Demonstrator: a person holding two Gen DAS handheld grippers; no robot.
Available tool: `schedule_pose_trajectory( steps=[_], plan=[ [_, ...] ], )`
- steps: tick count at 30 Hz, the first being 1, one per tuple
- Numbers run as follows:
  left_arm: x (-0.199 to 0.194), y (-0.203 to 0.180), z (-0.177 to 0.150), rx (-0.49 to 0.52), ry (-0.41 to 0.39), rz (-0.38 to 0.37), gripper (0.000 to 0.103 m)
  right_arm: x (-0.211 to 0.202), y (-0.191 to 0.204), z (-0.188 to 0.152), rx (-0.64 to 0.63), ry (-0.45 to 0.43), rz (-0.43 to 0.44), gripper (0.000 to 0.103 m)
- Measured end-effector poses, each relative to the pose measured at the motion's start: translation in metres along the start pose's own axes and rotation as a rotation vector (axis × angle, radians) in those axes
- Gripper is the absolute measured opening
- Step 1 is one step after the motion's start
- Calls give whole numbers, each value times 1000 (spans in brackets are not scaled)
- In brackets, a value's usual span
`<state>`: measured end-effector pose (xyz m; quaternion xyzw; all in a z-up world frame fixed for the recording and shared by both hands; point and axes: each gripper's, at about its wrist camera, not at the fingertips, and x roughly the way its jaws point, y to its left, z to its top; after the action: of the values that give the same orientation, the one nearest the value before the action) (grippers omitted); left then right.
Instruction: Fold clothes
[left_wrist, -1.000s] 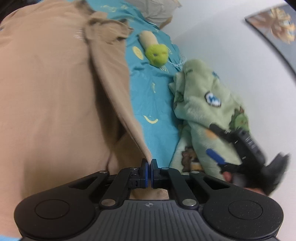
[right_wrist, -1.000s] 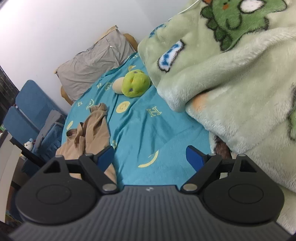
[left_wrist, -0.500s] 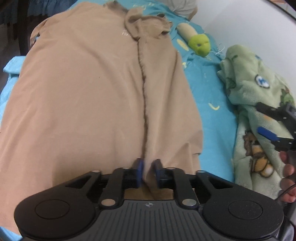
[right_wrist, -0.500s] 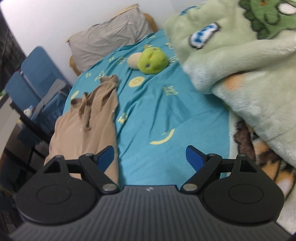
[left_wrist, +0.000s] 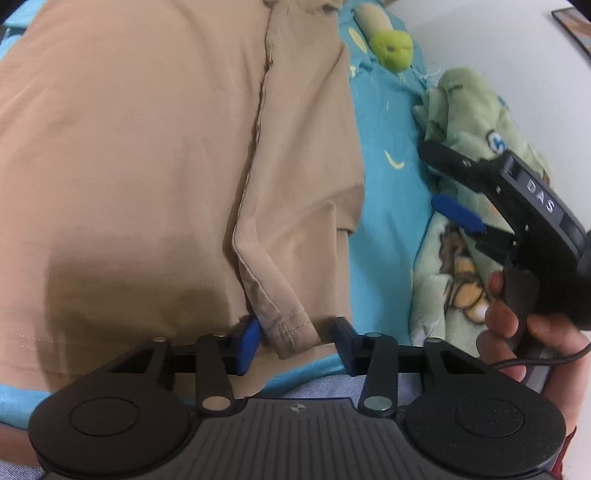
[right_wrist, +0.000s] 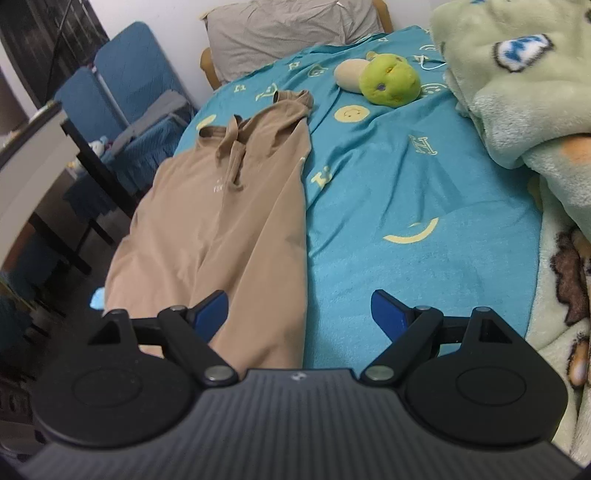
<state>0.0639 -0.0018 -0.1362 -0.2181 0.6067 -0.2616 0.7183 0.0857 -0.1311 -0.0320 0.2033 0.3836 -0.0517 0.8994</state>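
Observation:
A tan shirt (left_wrist: 147, 147) lies spread flat on the teal bed sheet (left_wrist: 388, 206), one side folded in along a lengthwise seam. My left gripper (left_wrist: 295, 343) sits at the near hem. Its jaws stand apart and are closing, with the folded hem corner (left_wrist: 284, 325) lying between the pads. The left pad (left_wrist: 249, 336) touches the cloth; the right pad stays clear of it. My right gripper (right_wrist: 299, 314) is open and holds nothing, hovering over the shirt's (right_wrist: 229, 221) right edge and the sheet. In the left wrist view the right gripper (left_wrist: 430, 175) hangs over the blanket, held by a hand (left_wrist: 506, 321).
A fluffy green cartoon blanket (right_wrist: 517, 110) is heaped along the bed's right side by the wall. A green plush toy (right_wrist: 391, 83) and a grey pillow (right_wrist: 291, 33) lie at the head. Blue chairs (right_wrist: 129, 74) and a dark table (right_wrist: 85, 147) stand left of the bed.
The left jaws went from shut on the lifted shirt edge to apart, and the fold now lies on the shirt. The right gripper swung left, bringing the shirt under it.

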Motion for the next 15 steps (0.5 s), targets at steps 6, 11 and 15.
schedule_pose_trajectory(
  steps=[6, 11, 15],
  plan=[
    [-12, -7, -1, 72, 2, -73, 5, 11, 1, -4, -22, 27, -30, 85],
    [-21, -12, -8, 138, 51, 36, 4, 8, -6, -2, 12, 13, -37, 85],
    [-6, -12, -12, 162, 79, 176, 5, 7, -6, 0, 17, -2, -42, 85]
  ],
)
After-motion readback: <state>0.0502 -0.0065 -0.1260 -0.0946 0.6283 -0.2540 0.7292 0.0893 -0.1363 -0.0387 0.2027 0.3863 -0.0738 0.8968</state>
